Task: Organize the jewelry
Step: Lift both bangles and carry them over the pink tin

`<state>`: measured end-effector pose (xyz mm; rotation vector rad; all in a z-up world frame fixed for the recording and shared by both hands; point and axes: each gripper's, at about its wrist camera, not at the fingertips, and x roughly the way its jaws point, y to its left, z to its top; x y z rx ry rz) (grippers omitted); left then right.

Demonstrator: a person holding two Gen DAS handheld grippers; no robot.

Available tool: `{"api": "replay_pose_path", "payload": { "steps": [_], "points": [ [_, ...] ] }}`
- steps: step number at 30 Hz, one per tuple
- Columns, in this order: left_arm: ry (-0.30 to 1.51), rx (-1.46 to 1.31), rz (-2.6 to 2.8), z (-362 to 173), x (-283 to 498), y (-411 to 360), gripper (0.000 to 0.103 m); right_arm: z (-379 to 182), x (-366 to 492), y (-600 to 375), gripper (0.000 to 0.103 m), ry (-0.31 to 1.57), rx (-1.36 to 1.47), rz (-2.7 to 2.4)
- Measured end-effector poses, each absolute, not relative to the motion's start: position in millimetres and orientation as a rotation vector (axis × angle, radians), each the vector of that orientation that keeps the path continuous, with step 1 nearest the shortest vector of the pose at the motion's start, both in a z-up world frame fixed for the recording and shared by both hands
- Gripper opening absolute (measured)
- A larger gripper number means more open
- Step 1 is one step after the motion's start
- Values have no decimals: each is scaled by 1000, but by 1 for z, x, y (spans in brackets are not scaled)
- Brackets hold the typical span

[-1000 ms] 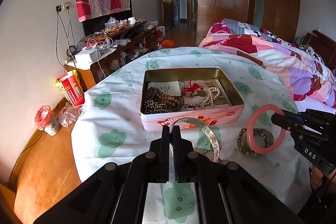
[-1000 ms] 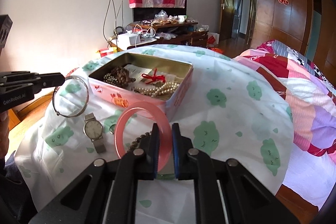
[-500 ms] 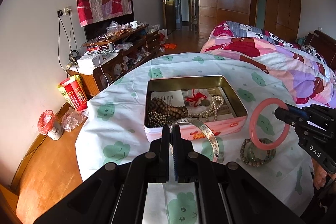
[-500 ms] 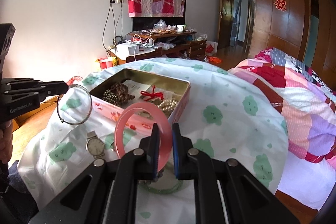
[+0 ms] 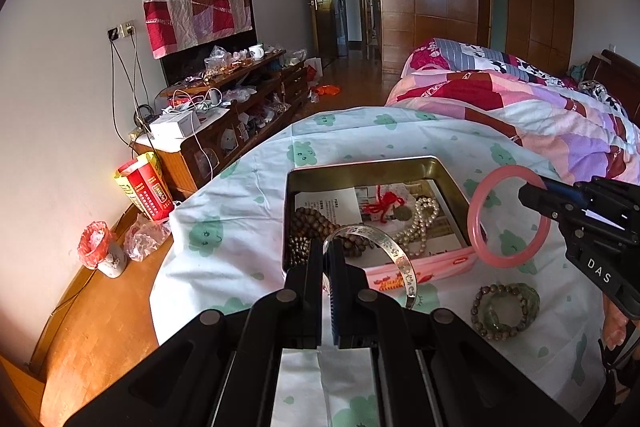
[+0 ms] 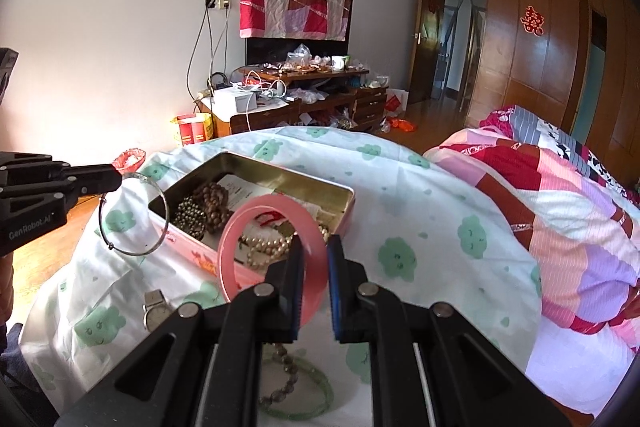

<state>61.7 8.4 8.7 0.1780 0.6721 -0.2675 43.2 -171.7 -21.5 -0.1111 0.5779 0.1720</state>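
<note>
A pink open tin (image 5: 448, 169) (image 6: 344, 215) on the round table holds brown bead strings (image 5: 316, 227), a pearl strand (image 5: 420, 219) and a red knot charm. My left gripper (image 5: 328, 247) is shut on a silver bangle (image 5: 396, 255) (image 6: 132, 215), held above the tin's near edge. My right gripper (image 6: 314, 251) (image 5: 532, 191) is shut on a pink bangle (image 6: 256, 223) (image 5: 508, 215), held above the tin's right side. A bead bracelet and a green bangle (image 5: 504, 311) (image 6: 296, 391) lie on the cloth. A wristwatch (image 6: 154, 311) lies beside them.
The table wears a white cloth with green clouds (image 6: 420, 211). A bed with a pink patchwork quilt (image 6: 560, 195) stands to the right. A cluttered wooden cabinet (image 5: 224, 115) lines the far wall. A red bag and a small bin (image 5: 100, 251) sit on the floor at left.
Both grippers have risen and moved toward the tin, carrying the silver bangle and the pink bangle up off the cloth. The bead bracelet and green bangle stay on the table.
</note>
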Motion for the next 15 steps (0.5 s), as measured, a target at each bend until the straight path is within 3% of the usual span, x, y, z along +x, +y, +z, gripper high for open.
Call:
{"api": "replay_pose_path", "payload": {
  "steps": [15],
  "points": [
    [669, 221, -250, 16, 94, 2, 1, -11, 74, -161, 13, 579, -146, 183]
  ]
}}
